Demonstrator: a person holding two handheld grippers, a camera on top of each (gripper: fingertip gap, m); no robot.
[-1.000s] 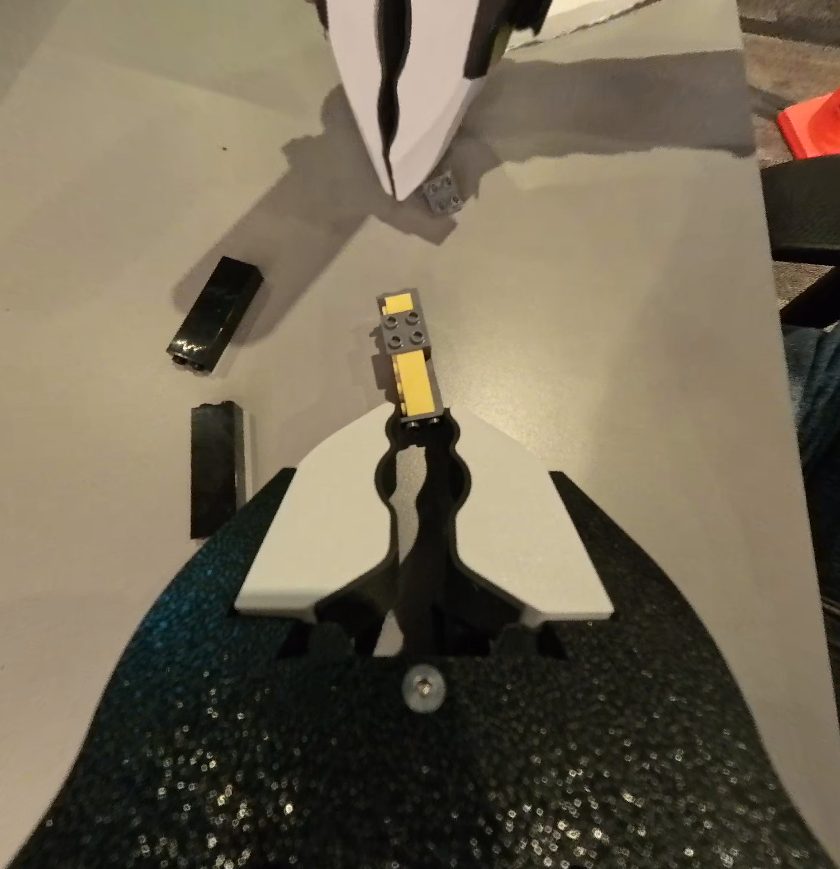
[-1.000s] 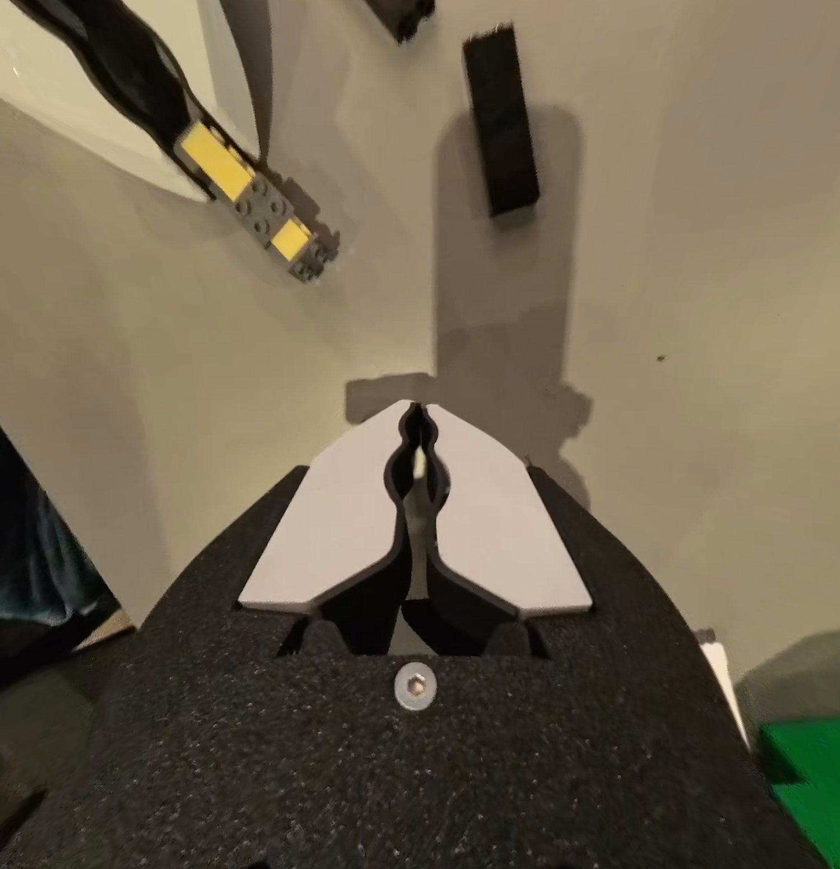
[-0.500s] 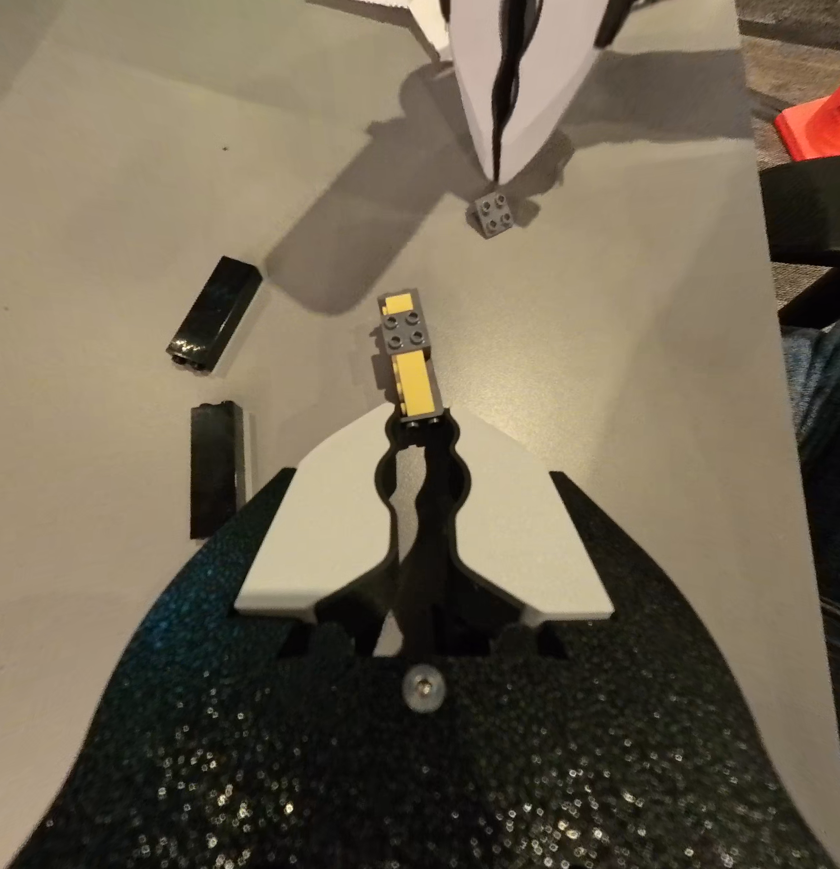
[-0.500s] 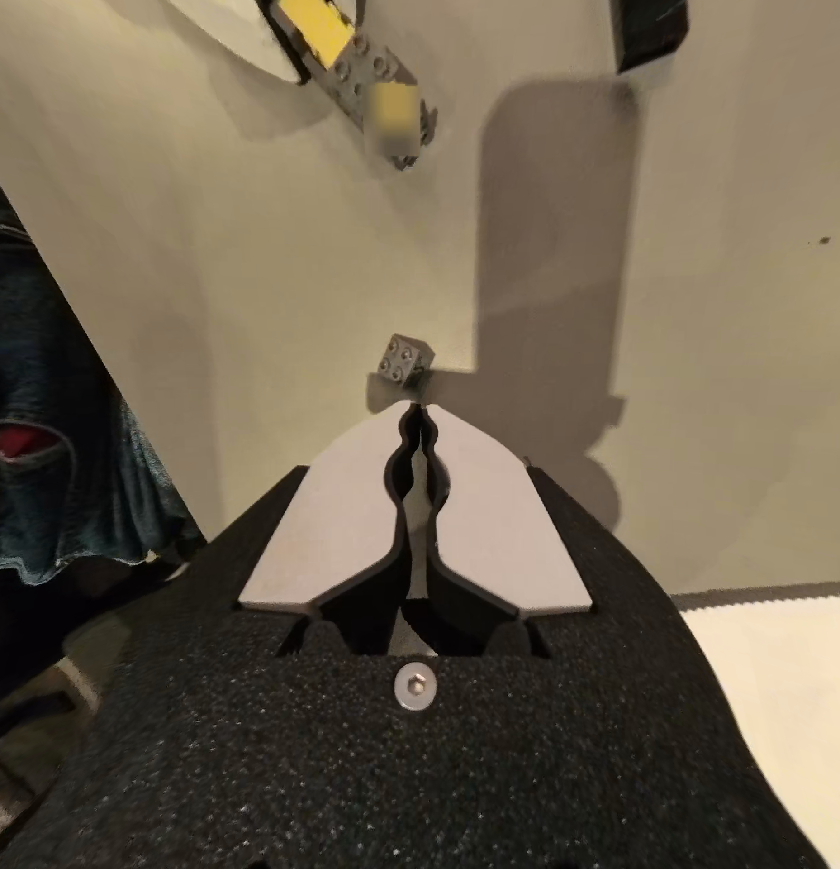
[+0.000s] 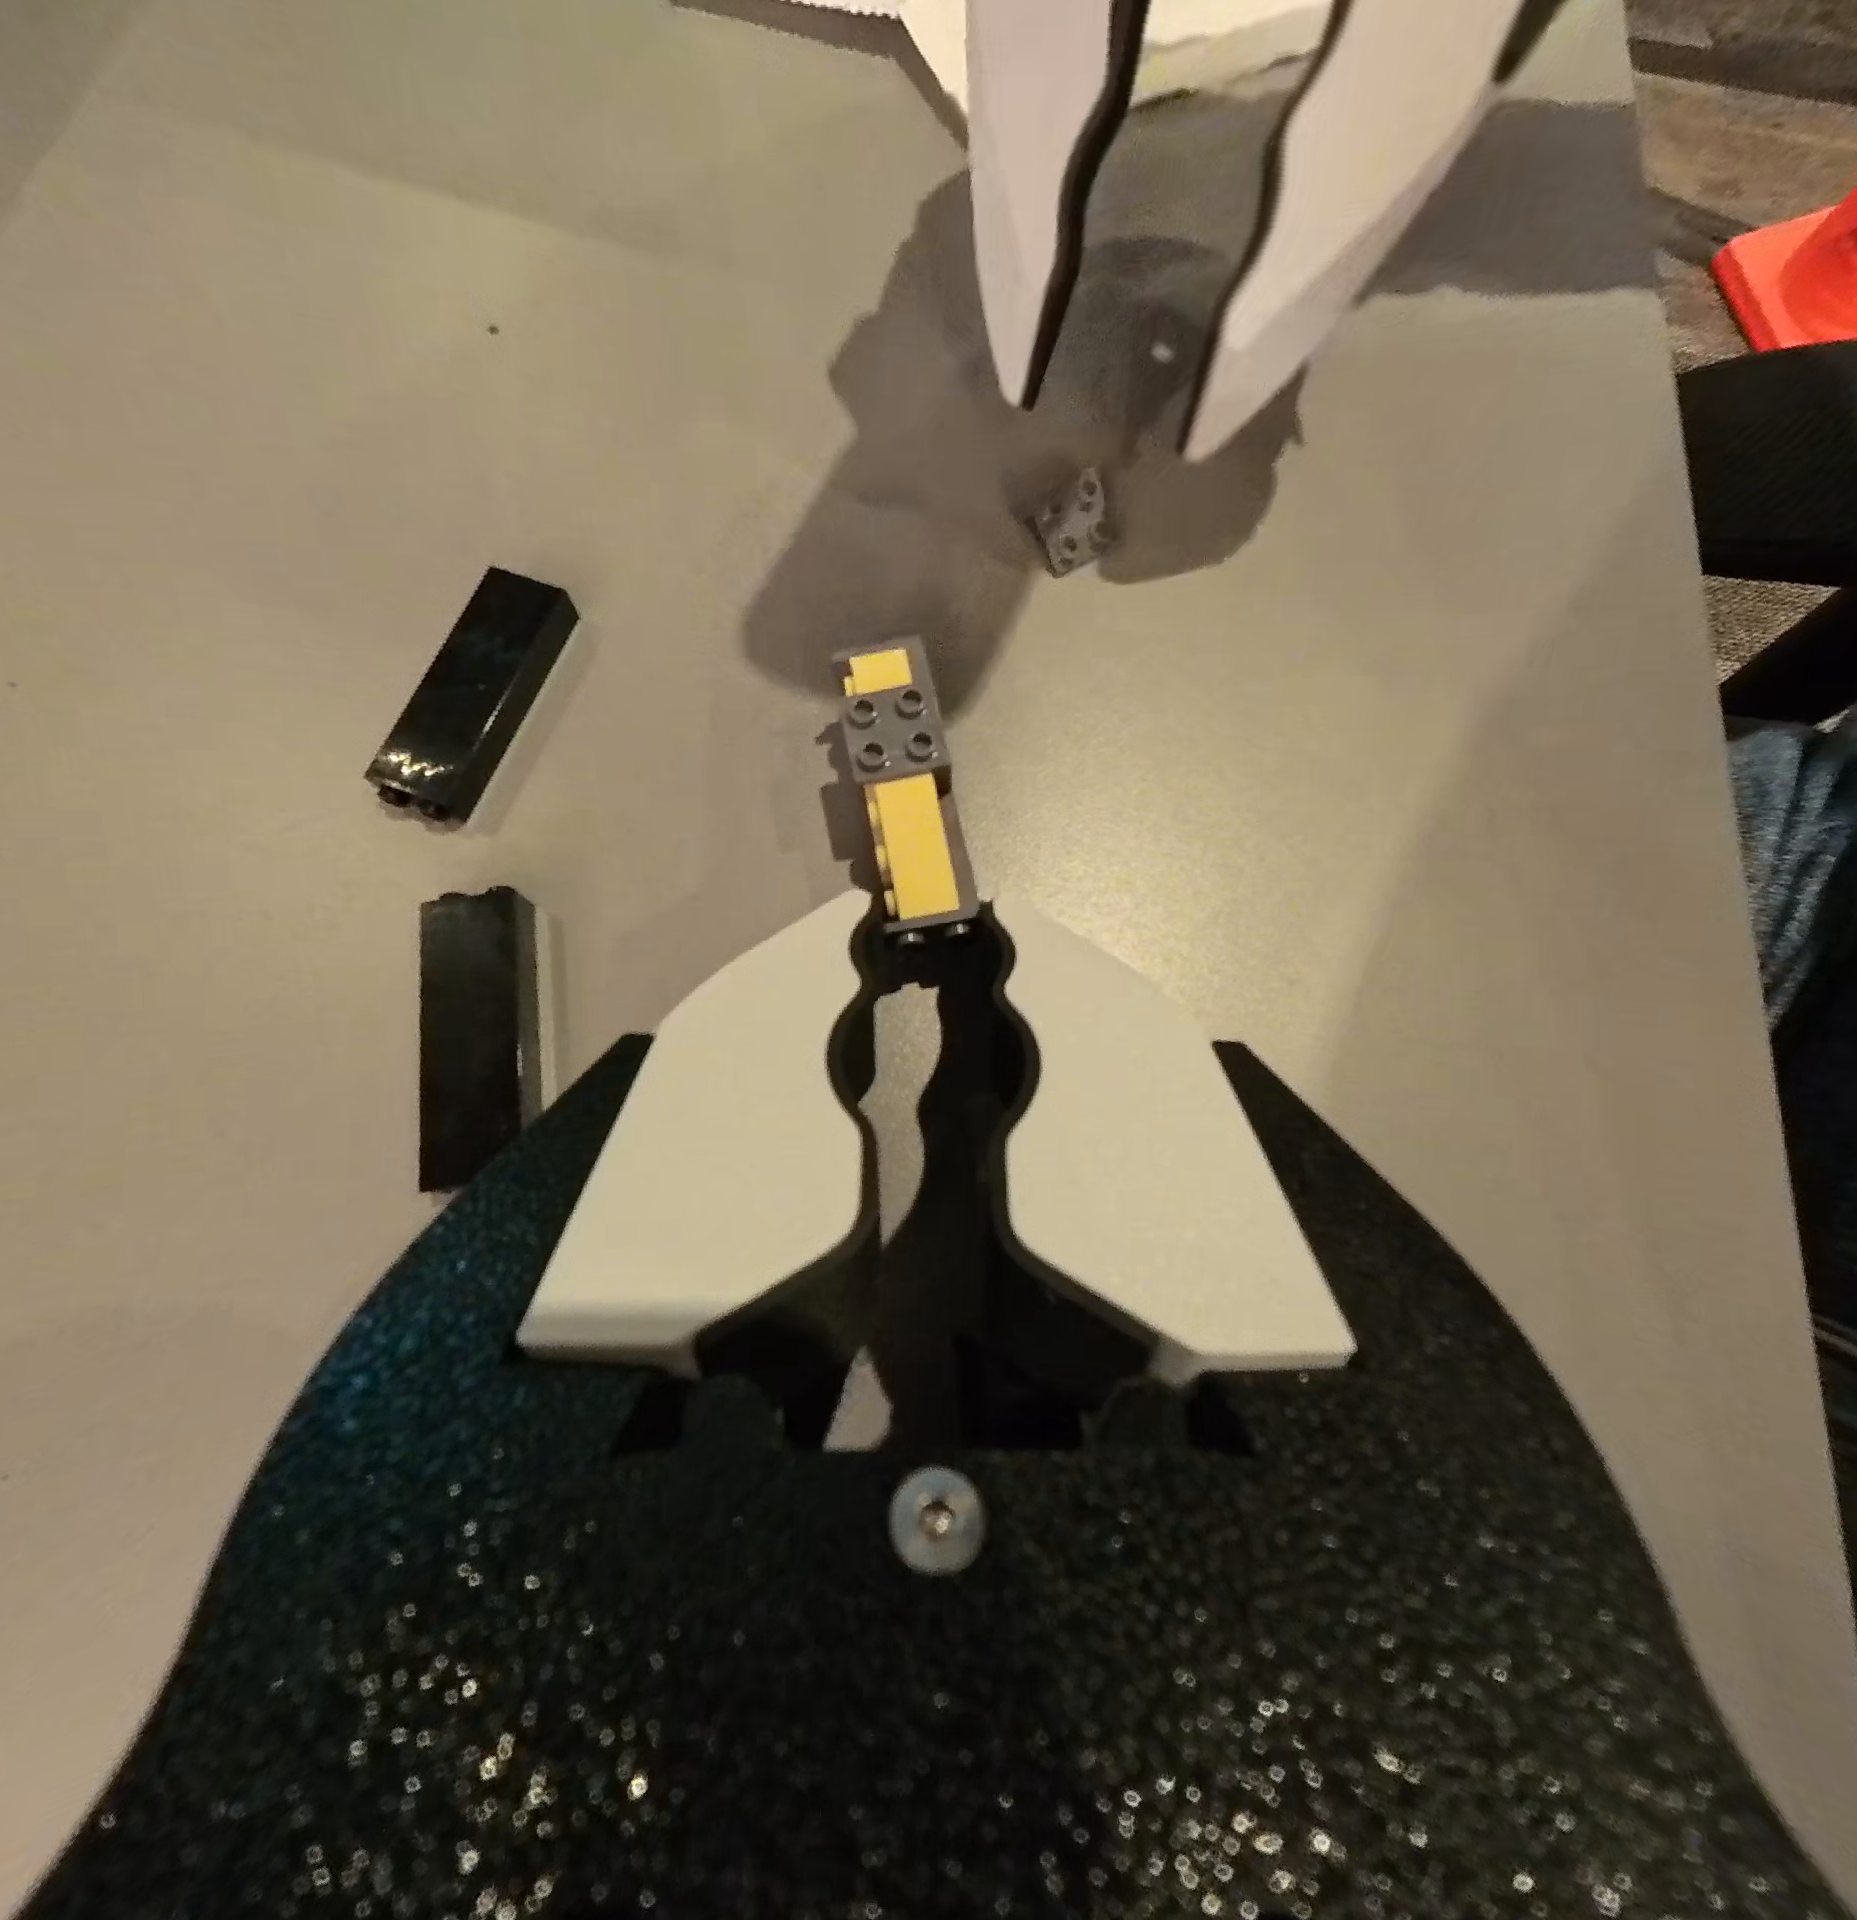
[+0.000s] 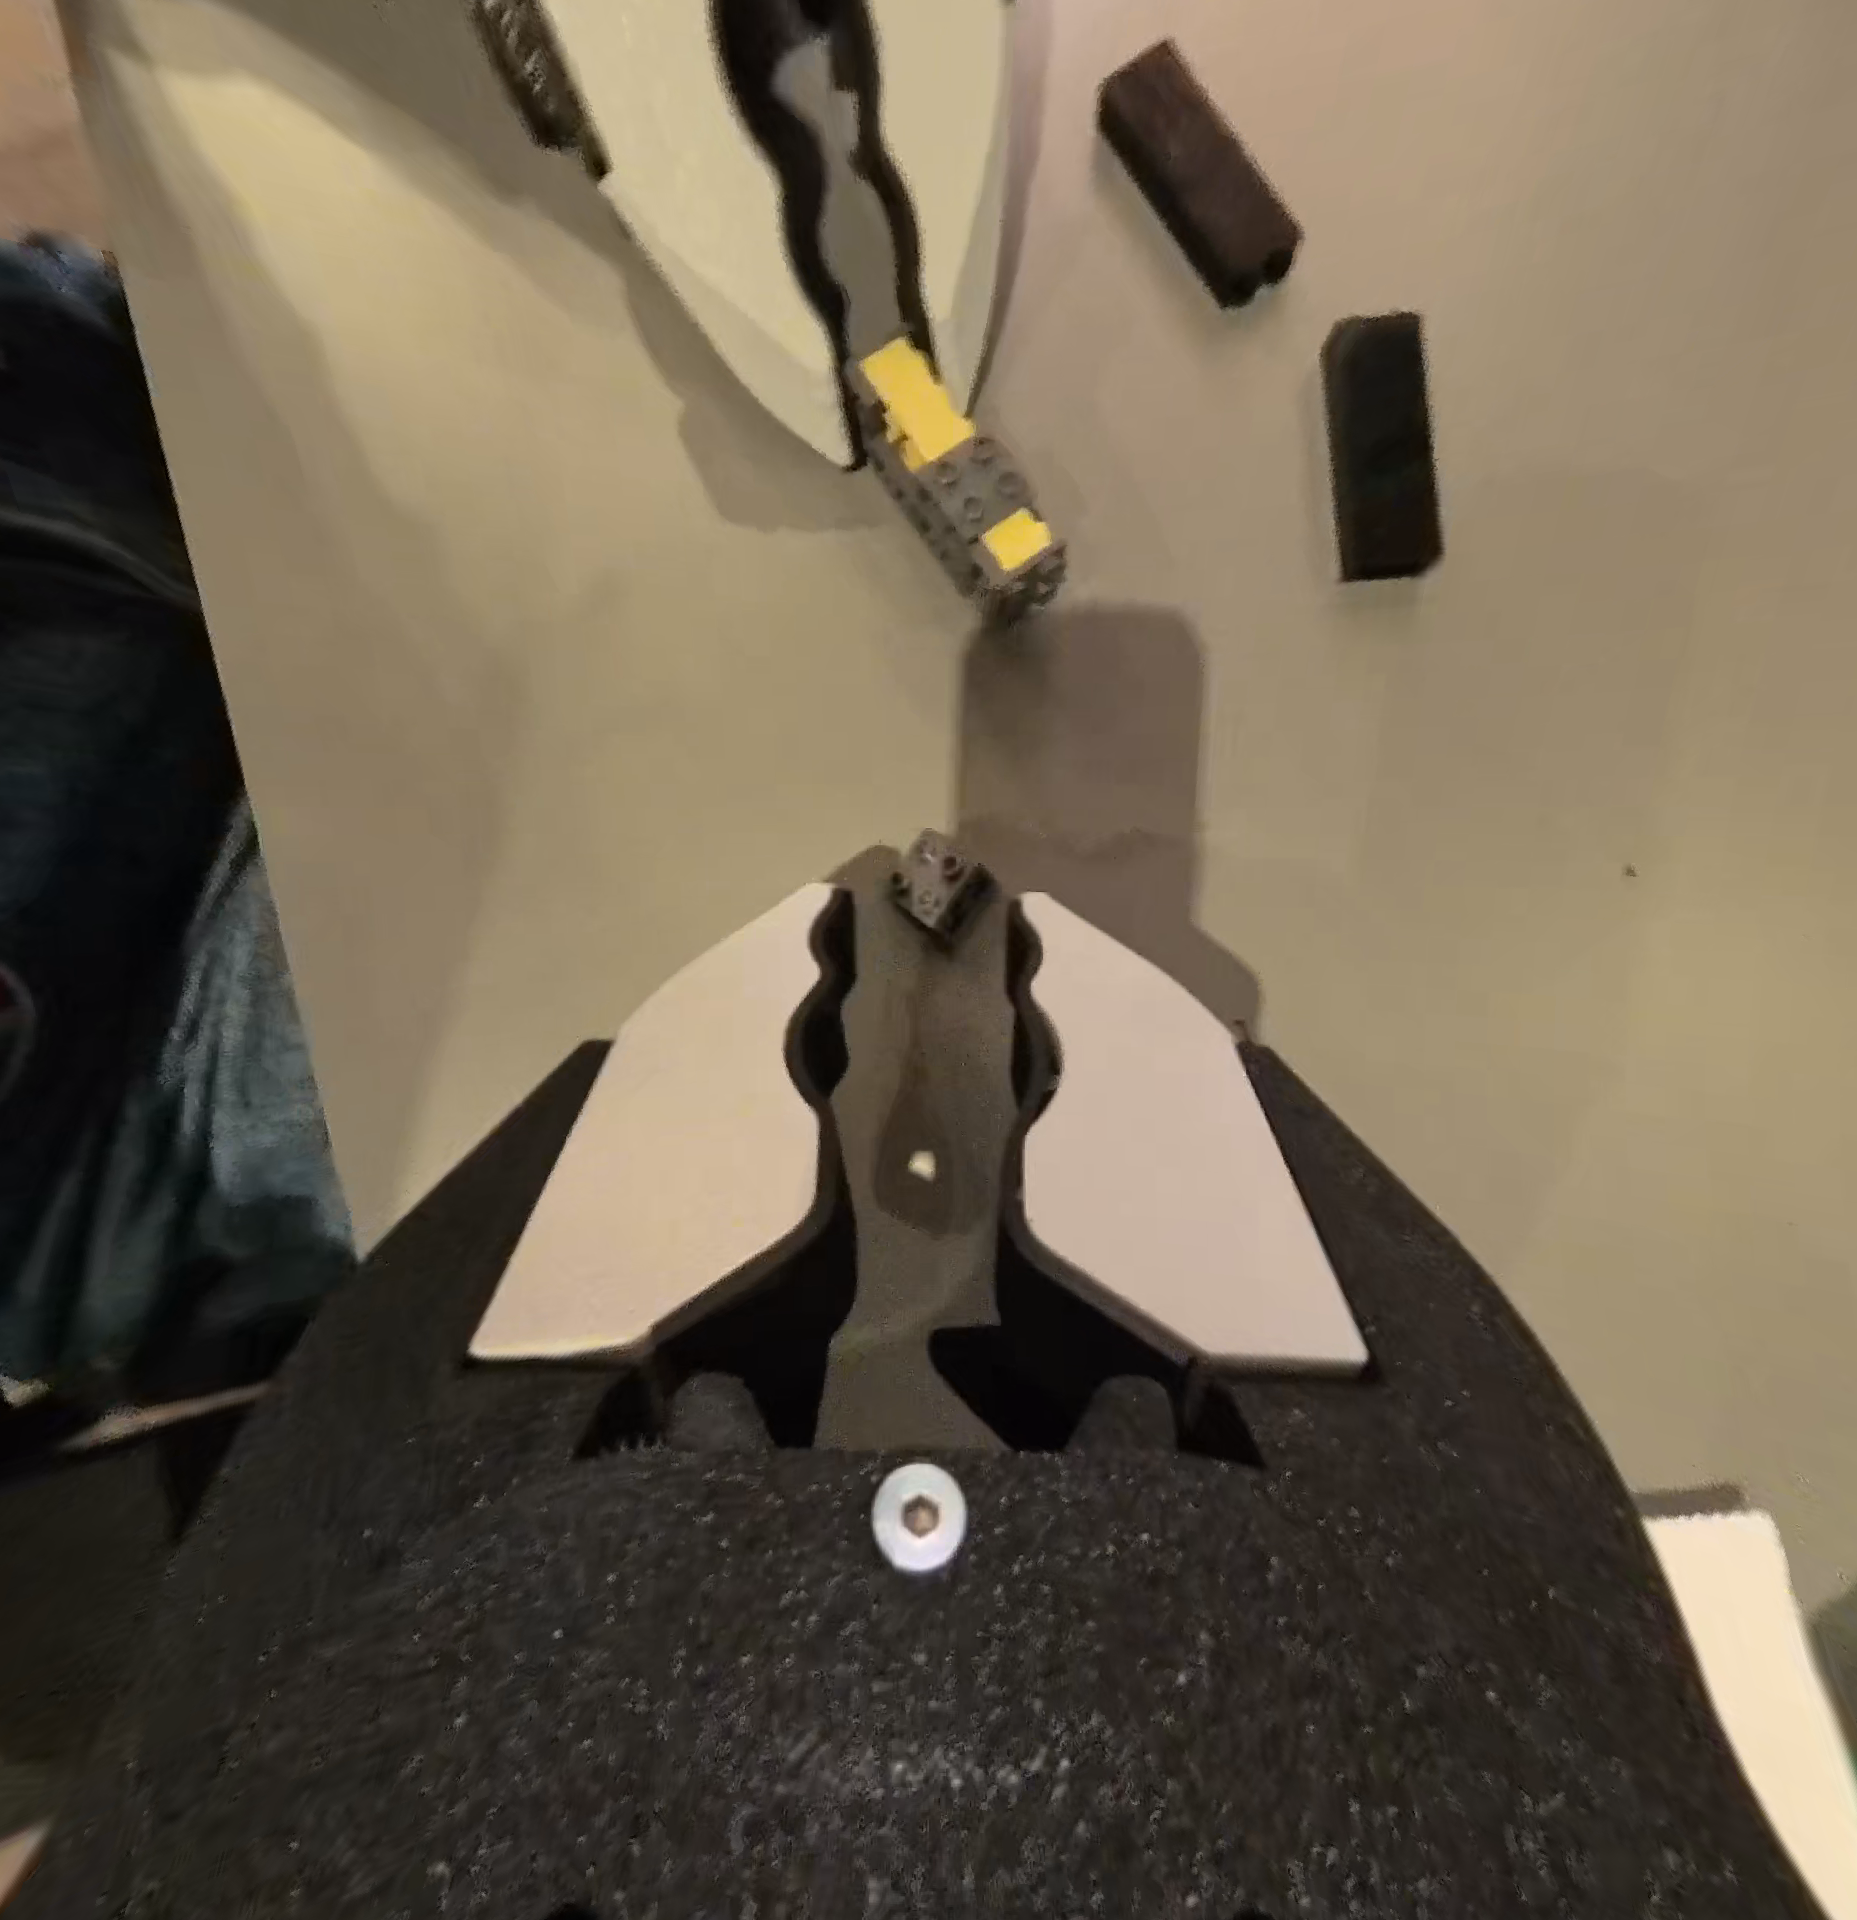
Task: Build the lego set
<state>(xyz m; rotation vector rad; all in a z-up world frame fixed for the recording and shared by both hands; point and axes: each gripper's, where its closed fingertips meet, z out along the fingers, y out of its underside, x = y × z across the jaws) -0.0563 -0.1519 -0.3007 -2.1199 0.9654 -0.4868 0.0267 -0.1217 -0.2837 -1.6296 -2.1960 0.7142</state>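
My left gripper point(image 5: 929, 920) is shut on one end of a grey and yellow lego assembly point(image 5: 908, 795) with a studded grey block on top, held just above the grey table point(image 5: 280, 364). The assembly also shows in the right wrist view point(image 6: 955, 468). My right gripper point(image 6: 929, 894) is open, its fingertips on either side of a small grey 2x2 brick point(image 6: 936, 885) that lies tilted on the table. From the left wrist view the right gripper point(image 5: 1106, 416) hangs open just above that brick point(image 5: 1078, 535).
Two long black bricks point(image 5: 472, 698) point(image 5: 477, 1034) lie on the table left of the assembly; they also show in the right wrist view point(image 6: 1199, 171) point(image 6: 1381, 447). A white sheet point(image 6: 1734, 1662) lies at the table's far side. An orange cone point(image 5: 1817, 270) stands beyond the right edge. About 10 centimetres separates my left fingertips from my right.
My right gripper has moved over to the small grey brick and opened from shut, now straddling it. The left gripper and its assembly have stayed put.
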